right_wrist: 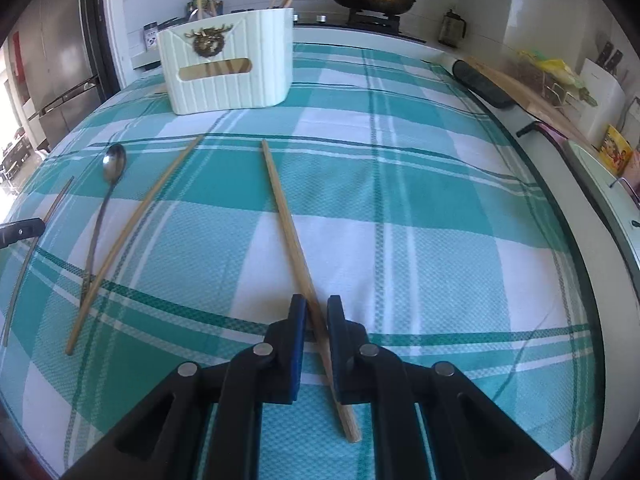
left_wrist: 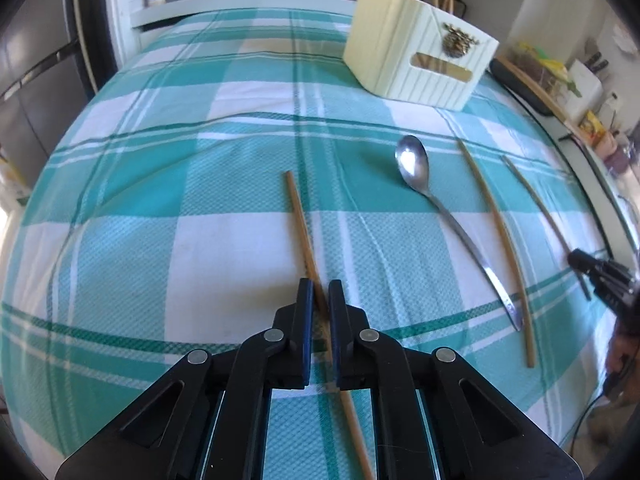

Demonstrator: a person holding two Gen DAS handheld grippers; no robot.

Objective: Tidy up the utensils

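Each black two-finger gripper, left (left_wrist: 321, 286) and right (right_wrist: 317, 302), pinches its own thin wooden chopstick (left_wrist: 301, 220) (right_wrist: 286, 216) on the teal checked tablecloth (left_wrist: 160, 184).

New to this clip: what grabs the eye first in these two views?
The teal-and-white checked tablecloth fills both views. Each claw is shut on a wooden chopstick: the left claw on the left chopstick, the right claw on the right chopstick. Between them lie a steel spoon and a third chopstick, with the cream utensil caddy at the far end.
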